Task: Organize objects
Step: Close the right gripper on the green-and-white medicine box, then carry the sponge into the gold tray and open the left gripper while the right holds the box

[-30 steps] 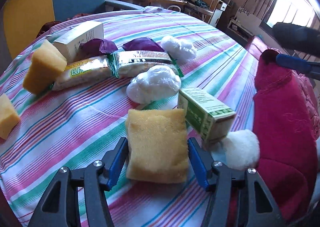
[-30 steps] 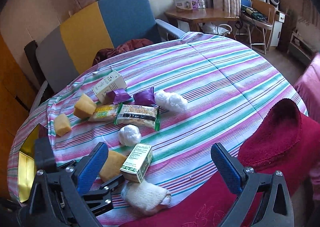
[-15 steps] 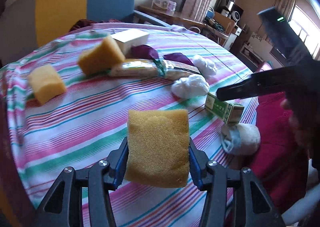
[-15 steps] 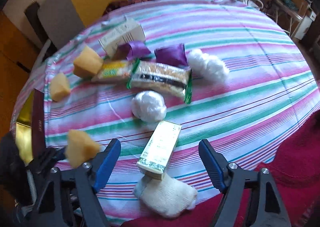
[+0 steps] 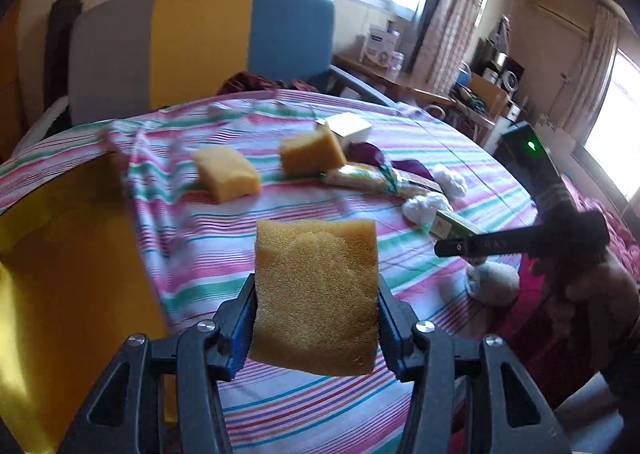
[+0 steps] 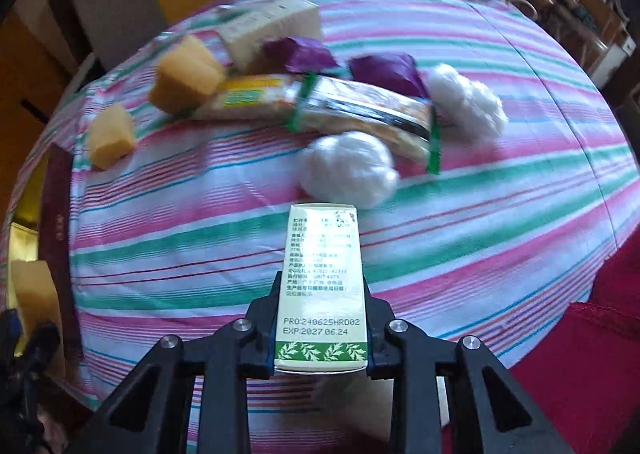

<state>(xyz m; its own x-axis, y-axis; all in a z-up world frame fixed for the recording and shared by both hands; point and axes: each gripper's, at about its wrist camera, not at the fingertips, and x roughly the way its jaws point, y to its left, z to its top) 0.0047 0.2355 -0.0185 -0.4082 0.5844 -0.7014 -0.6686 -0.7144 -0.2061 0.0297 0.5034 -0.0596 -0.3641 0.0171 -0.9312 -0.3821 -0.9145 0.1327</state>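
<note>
My left gripper [image 5: 316, 318] is shut on a yellow sponge [image 5: 316, 294] and holds it above the striped tablecloth [image 5: 208, 246]. My right gripper [image 6: 322, 318] is shut on a green-and-white box [image 6: 322, 274], lifted over the cloth; the box also shows in the left wrist view [image 5: 452, 224]. Two more yellow sponges [image 6: 186, 74] [image 6: 110, 134], two snack packs [image 6: 320, 102], two purple packets [image 6: 300, 52], a white box [image 6: 268, 24] and two white balls [image 6: 346, 166] [image 6: 466, 102] lie on the table.
A yellow box [image 5: 68, 254] stands at the table's left edge. A white sock [image 5: 494, 280] lies near the red cloth [image 6: 580, 374] at the right. A blue, yellow and grey chair [image 5: 200, 46] stands behind the table.
My left gripper lifted the sponge and swung left toward the yellow box. My right gripper moved down and closed on the green-and-white box, then raised it.
</note>
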